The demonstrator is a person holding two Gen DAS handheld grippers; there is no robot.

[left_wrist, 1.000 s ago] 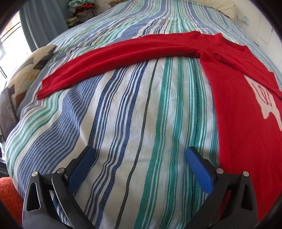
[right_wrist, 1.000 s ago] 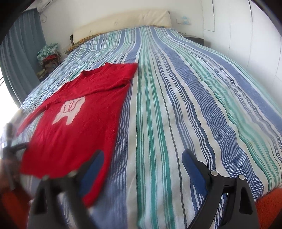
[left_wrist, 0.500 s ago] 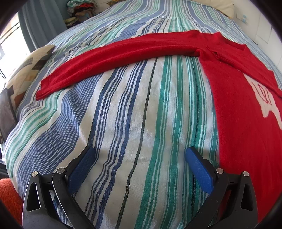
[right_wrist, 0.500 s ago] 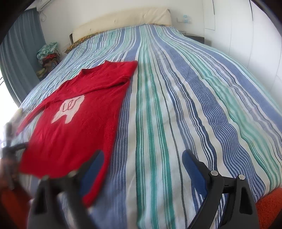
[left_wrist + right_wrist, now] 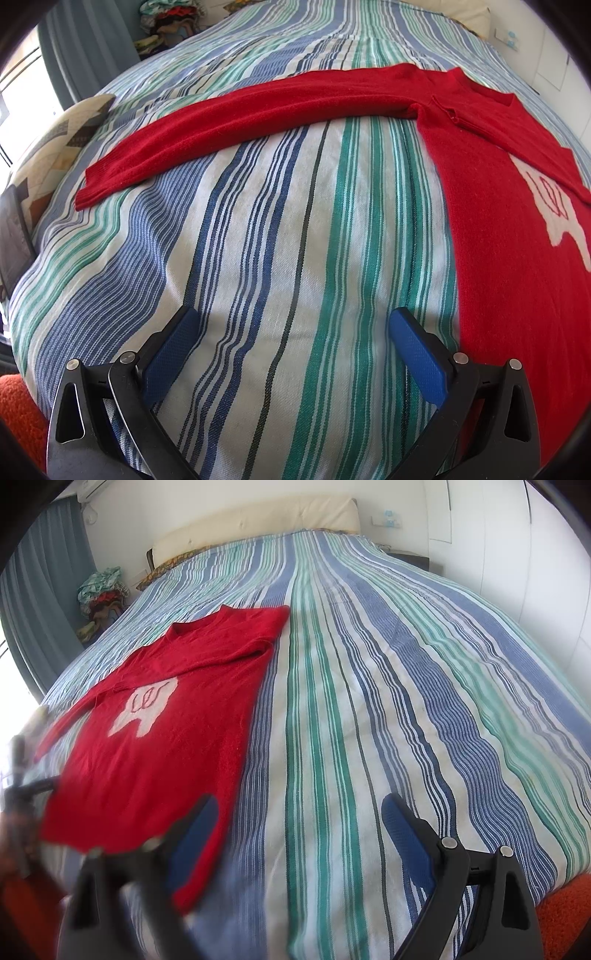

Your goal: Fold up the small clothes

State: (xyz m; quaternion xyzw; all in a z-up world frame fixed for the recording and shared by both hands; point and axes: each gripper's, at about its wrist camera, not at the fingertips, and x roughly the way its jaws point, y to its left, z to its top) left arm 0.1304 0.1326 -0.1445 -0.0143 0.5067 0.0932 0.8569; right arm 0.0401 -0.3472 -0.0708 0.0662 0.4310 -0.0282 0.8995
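- red sweater (image 5: pixel 509 229) one sleeve folded in, other sleeve (image 5: pixel 236 122) stretched out ahead of left gripper (image 5: pixel 295 354)
- both jaws apart, empty, right gripper (image 5: pixel 299 834) too
- next I'd grab that cuff

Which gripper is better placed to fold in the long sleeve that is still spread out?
Probably left. The left gripper, open, faces the spread sleeve; the right gripper, open, is at the sweater's other edge.
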